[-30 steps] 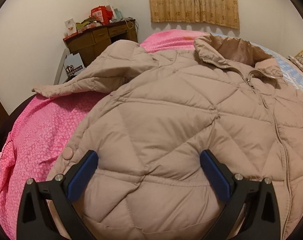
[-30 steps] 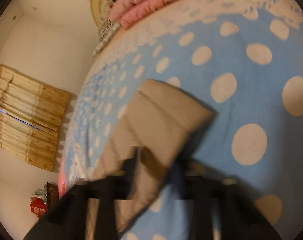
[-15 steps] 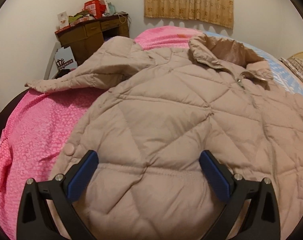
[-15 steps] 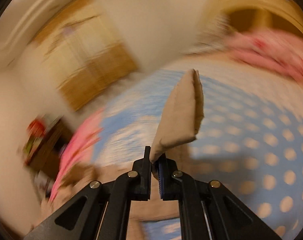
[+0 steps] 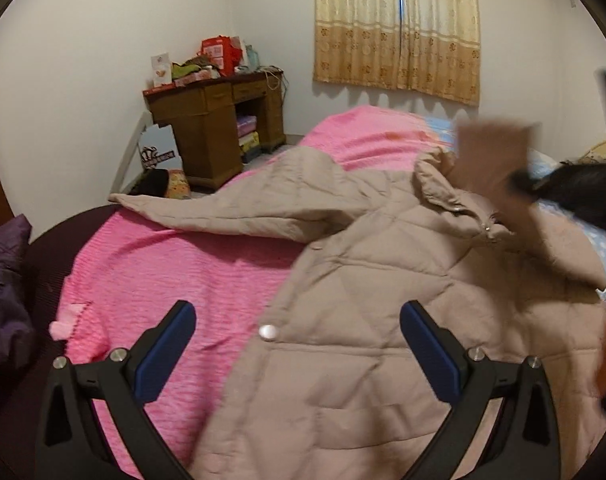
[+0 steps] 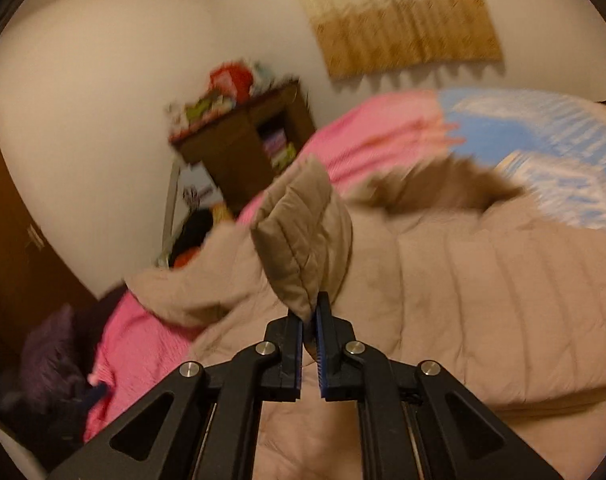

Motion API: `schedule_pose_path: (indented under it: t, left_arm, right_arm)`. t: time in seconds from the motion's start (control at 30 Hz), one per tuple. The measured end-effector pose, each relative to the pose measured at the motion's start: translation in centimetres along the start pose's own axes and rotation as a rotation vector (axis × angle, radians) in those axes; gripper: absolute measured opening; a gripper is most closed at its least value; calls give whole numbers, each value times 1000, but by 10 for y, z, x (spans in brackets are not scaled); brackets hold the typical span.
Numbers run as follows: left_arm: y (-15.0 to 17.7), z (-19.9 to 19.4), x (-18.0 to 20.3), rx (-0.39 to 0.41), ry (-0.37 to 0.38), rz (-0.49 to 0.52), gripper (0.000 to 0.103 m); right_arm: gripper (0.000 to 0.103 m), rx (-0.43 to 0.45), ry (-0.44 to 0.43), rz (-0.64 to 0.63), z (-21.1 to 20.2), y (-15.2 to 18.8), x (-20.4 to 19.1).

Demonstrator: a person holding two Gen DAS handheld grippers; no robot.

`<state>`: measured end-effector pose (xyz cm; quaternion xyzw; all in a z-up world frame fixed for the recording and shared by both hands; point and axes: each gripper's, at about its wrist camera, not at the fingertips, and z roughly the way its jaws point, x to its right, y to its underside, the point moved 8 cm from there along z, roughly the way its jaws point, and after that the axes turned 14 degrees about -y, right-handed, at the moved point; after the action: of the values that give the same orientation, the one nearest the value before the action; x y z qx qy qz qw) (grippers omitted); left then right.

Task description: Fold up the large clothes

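Right hand-held gripper (image 6: 310,318), as we see it, is pinched on only the cuff tip of the sleeve (image 6: 303,240) above the quilted jacket (image 5: 383,320) on the bed (image 5: 183,264), so it could slip mid-fold, while our left hand-held gripper (image 5: 297,326) hovers wide open and empty.

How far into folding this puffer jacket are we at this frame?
Early. Done: the beige puffer jacket lies spread on the pink bedspread. In hand: the right hand-held gripper is shut on a sleeve cuff, lifted above the jacket body. Left: the other sleeve lies stretched out flat, the left hand-held gripper is open over the hem holding nothing, and no body fold shows.
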<state>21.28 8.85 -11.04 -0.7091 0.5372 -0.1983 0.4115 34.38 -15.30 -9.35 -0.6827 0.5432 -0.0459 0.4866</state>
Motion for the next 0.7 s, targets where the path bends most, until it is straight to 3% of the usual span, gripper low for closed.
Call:
schedule_pose_path:
  t: [0.13, 0.17, 0.3, 0.37, 0.4, 0.43, 0.57, 0.63, 0.7]
  left_arm:
    - [6, 12, -10, -4, -31, 20, 103]
    - [8, 16, -13, -10, -38, 22, 103]
    - [12, 32, -11, -52, -41, 11, 103]
    - [12, 34, -9, -65, -31, 6, 103]
    - [9, 35, -5, -68, -24, 2, 103]
    - [9, 33, -4, -66, -19, 1, 103]
    - [-5, 28, 10, -43, -7, 1, 103]
    - [-13, 29, 19, -47, -6, -2, 103]
    - [-24, 30, 33, -39, -10, 12, 103]
  right_arm:
    - [7, -92, -18, 69, 55, 34, 23]
    - [8, -110, -13, 72, 61, 50, 14]
    - [20, -172, -126, 147, 65, 57, 17]
    - [37, -194, -195, 199, 58, 55, 15]
    - [61, -186, -243, 220, 52, 51, 10]
    - [78, -153, -292, 230, 37, 45, 7]
    - [79, -22, -347, 193, -12, 19, 2]
    - [79, 38, -247, 127, -37, 8, 9]
    - [73, 75, -58, 26, -60, -4, 21]
